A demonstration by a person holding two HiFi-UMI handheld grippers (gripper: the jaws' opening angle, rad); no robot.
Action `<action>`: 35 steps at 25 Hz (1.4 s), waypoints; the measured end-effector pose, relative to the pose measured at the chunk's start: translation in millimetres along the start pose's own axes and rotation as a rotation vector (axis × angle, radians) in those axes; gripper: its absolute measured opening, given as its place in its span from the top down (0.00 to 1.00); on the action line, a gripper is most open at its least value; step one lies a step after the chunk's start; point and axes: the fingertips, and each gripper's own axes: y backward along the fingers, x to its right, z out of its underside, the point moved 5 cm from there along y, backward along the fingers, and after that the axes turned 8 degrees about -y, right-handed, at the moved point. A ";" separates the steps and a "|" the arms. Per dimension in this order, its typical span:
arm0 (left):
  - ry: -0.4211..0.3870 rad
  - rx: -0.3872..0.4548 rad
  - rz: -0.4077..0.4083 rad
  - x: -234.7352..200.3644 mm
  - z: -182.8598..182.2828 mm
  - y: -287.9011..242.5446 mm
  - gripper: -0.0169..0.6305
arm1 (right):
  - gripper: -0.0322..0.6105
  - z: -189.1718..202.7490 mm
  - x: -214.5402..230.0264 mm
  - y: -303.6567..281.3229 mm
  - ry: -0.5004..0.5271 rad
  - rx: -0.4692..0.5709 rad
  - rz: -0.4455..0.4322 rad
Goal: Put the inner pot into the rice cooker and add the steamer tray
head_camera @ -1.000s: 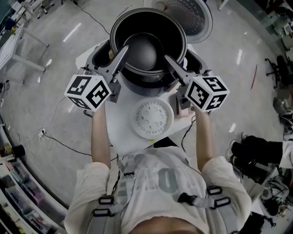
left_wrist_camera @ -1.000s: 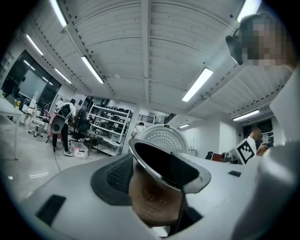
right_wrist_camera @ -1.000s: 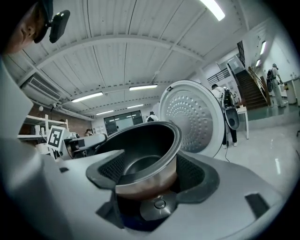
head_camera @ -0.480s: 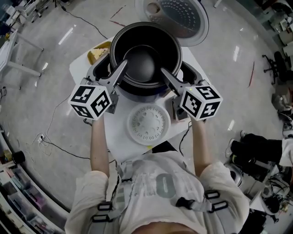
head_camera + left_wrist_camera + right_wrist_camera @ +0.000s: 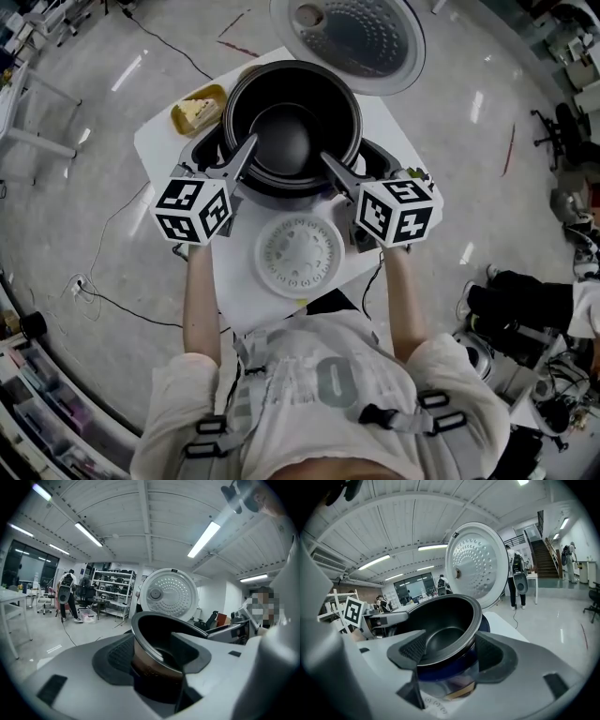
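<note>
- Two grippers are working here: the left gripper (image 5: 246, 150) and the right gripper (image 5: 333, 164). Each is carrying one cube patterned in black and white squares, the left cube (image 5: 192, 209) and the right cube (image 5: 396, 211).
- The left jaws are clamping the wall of the single black pot (image 5: 291, 131), one pad inside the rim and one outside.
- The right jaws are grasping the opposite side the same way, and they have just been closing a little tighter on it.
- The pot is hanging between the two pairs of jaws, in the mouth of the one cooker (image 5: 204, 147), with its rim showing above the cooker's edge.
- One round lid (image 5: 356, 37) is standing open beyond the jaw tips.
- One white steamer tray (image 5: 298, 255) is lying on the table (image 5: 157, 145) behind the jaws, between the two cubes and apart from the pot.
- One yellow dish (image 5: 197, 111) is sitting out past the left jaws, to their left.
- The person's shirt (image 5: 281, 375) is showing one large pale figure like a 0.
</note>
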 end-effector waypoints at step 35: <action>-0.156 -0.019 -0.133 -1.2 29.9 -6.2 0.59 | 0.48 20.8 -3.7 -10.1 0.211 0.085 0.238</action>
